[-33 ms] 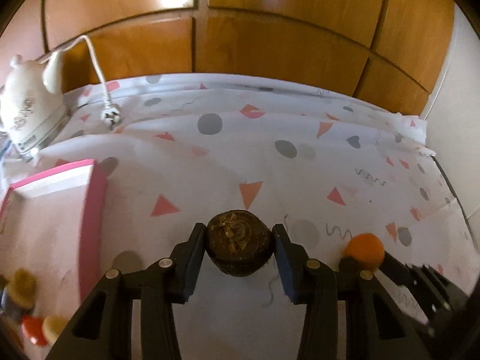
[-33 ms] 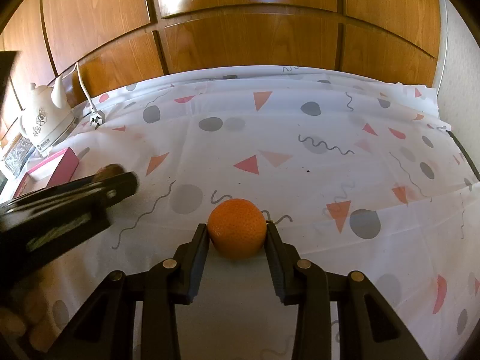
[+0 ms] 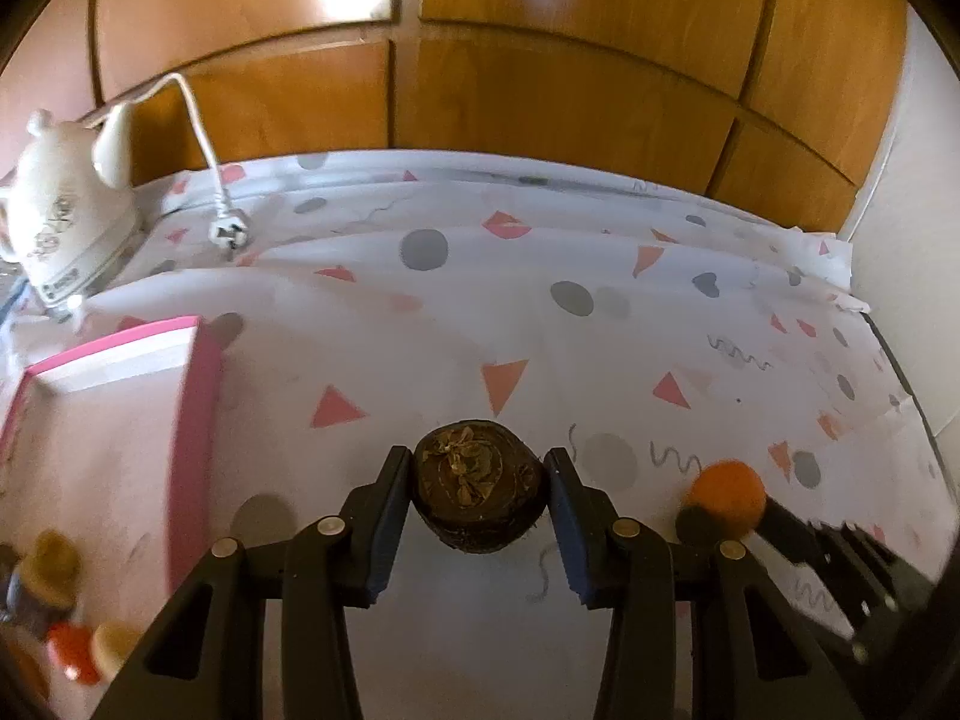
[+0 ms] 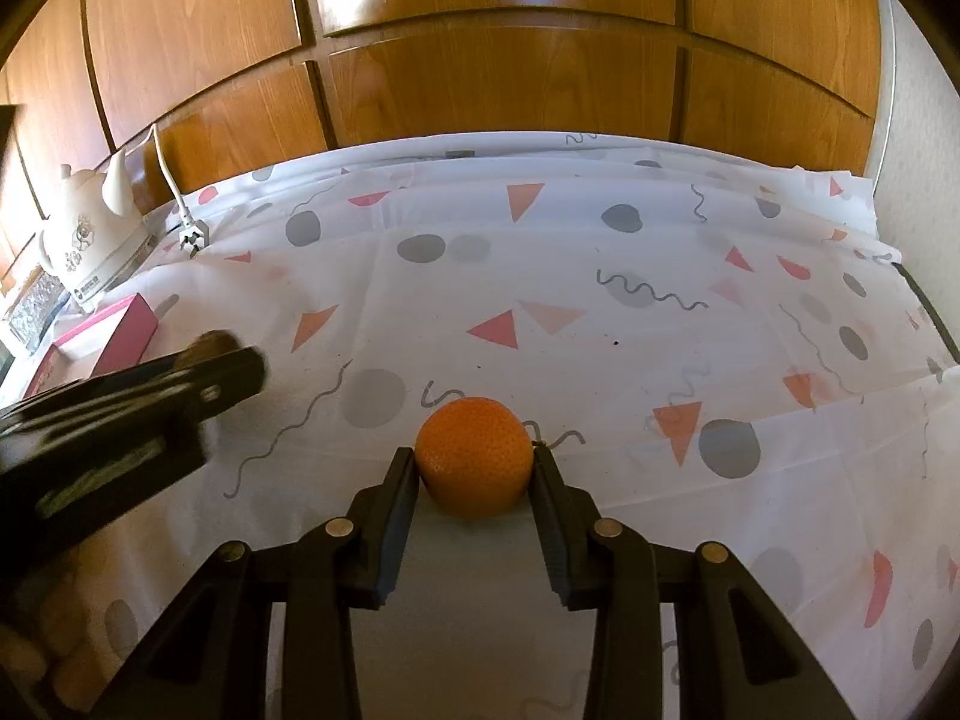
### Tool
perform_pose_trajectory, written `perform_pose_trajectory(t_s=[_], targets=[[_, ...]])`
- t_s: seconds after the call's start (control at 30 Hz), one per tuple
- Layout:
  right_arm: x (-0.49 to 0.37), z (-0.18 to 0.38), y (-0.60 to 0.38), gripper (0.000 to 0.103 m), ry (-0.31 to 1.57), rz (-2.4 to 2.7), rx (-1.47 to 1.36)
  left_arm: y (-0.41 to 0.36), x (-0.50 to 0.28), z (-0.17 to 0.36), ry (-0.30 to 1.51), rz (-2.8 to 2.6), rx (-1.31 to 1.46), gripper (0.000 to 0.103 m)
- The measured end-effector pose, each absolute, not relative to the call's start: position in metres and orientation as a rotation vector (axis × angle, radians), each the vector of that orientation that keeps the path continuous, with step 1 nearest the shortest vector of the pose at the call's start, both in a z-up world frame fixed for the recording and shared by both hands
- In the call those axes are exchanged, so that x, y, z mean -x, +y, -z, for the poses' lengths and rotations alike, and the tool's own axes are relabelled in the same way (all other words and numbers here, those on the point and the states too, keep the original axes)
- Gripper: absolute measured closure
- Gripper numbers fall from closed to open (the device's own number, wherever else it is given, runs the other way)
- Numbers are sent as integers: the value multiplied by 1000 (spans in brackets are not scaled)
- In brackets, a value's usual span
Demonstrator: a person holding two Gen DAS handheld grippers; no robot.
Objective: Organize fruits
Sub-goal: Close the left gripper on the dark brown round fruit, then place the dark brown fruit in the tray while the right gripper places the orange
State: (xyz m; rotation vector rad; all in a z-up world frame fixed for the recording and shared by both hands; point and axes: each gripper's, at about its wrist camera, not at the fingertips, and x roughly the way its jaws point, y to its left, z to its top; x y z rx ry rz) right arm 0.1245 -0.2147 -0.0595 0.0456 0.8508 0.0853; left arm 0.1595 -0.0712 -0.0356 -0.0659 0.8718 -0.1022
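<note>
The left gripper (image 3: 477,480) has its two fingers (image 3: 384,516) closed most of the way, one on each side of a dark brown round fruit (image 3: 479,483). The left finger touches the fruit. The right one is so close that no clear gap shows. The right gripper (image 4: 474,468) squeezes an orange (image 4: 474,456) tight between its fingers, with no gap on either side. Both fruits sit out over the table (image 4: 600,312), which has a white cloth with triangles and dots.

A pink box (image 3: 192,420) lies to the left of the brown fruit. Some small colored things (image 3: 66,618) are at the near end of the box, too blurry to name. A white kettle (image 3: 66,216) stands far back on the left.

It looks like the step is carrying two fruits to where they belong, likely the pink box. Next, the left gripper would need to move the brown fruit over the box wall, go down, then open its fingers.
</note>
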Motion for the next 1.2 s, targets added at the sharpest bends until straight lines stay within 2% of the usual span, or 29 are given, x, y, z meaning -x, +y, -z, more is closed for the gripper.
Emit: perform_pose_trajectory(t_s=[0.7, 1.2], targets=[[-90, 55, -170, 65, 853, -195, 45, -12, -75, 7, 795, 0, 113, 58], [-83, 35, -121, 65, 843, -340, 80, 49, -42, 13, 776, -132, 159, 58]])
